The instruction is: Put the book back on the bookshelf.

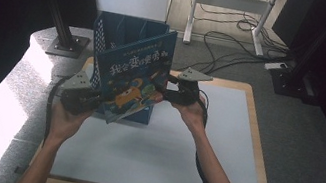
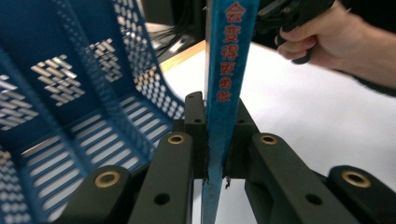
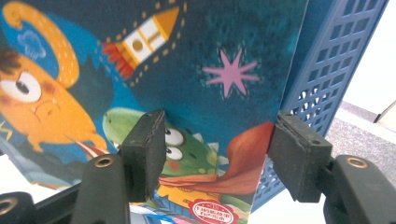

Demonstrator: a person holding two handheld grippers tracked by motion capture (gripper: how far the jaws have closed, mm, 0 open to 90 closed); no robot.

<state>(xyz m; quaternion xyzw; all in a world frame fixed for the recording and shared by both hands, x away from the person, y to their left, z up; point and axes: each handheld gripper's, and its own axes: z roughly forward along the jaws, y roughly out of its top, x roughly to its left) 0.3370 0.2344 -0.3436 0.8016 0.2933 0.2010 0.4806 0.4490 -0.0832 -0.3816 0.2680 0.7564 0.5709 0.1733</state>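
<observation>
A blue picture book (image 1: 133, 73) with an orange creature and red characters on its cover is held tilted above the table, just in front of a blue perforated file rack (image 1: 126, 29). My left gripper (image 1: 98, 98) is shut on the book's lower left edge; in the left gripper view the pads pinch the thin blue edge of the book (image 2: 229, 56) at the left gripper (image 2: 215, 126). My right gripper (image 1: 167, 91) is at the book's right side. In the right gripper view the right gripper (image 3: 219, 135) stands open with the book's cover (image 3: 187, 70) facing it, pads not pressing.
The rack (image 2: 70, 93) has slotted walls and dividers; its corner (image 3: 327, 60) is right behind the book. A white mat (image 1: 166, 148) covers the wooden table (image 1: 257, 123). Cables (image 1: 230, 42) and a desk frame lie on the floor beyond. The other hand (image 2: 336, 42) is across the book.
</observation>
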